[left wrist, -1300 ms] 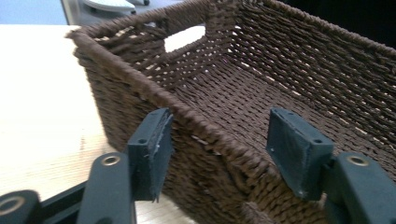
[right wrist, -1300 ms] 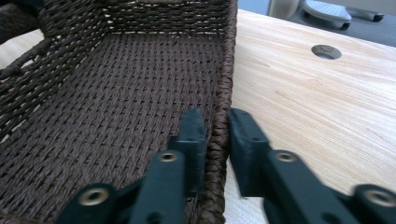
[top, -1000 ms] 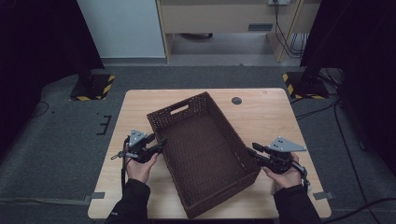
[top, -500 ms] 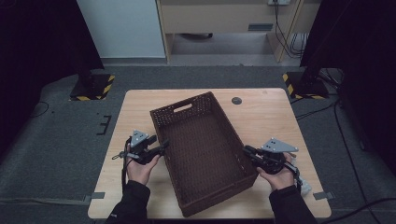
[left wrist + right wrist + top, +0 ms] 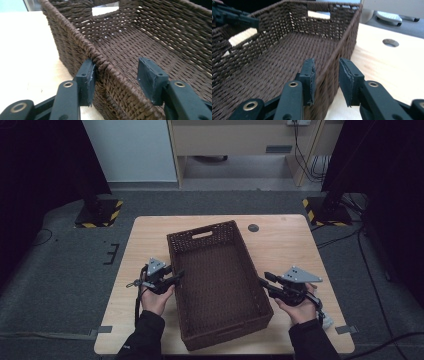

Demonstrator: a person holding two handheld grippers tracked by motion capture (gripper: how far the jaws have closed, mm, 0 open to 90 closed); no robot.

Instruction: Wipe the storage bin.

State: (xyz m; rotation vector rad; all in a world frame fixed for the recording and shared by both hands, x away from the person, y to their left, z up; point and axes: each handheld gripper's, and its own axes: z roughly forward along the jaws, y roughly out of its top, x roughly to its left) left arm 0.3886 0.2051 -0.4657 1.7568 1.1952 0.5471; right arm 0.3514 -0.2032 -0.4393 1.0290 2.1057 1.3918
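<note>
Basket [image 5: 218, 285], dark brown woven cord, rectangular, empty; sits near the middle of the table [image 5: 295, 245], slightly skewed, its near short wall close to the table's near edge. Judged light for its size, with walls that are fairly stiff but likely to flex under a squeeze; the weave is rough, so slip is unlikely. Best hold looks to be the thick braided rim of the long walls, or the cut-out handle [image 5: 202, 234] in the far short wall.

Left gripper [image 5: 117, 72] straddles the left long wall: jaws spread, having just been closing, outer pad at the rim, inner pad clear of it. Right gripper [image 5: 326, 75] straddles the right long wall: jaws apart, having just been opening, neither pad pressing on the weave. No pinch on either side.

Small round dark insert [image 5: 253, 227] lies near the far right corner of the table. No brand, label or writing legible anywhere.
</note>
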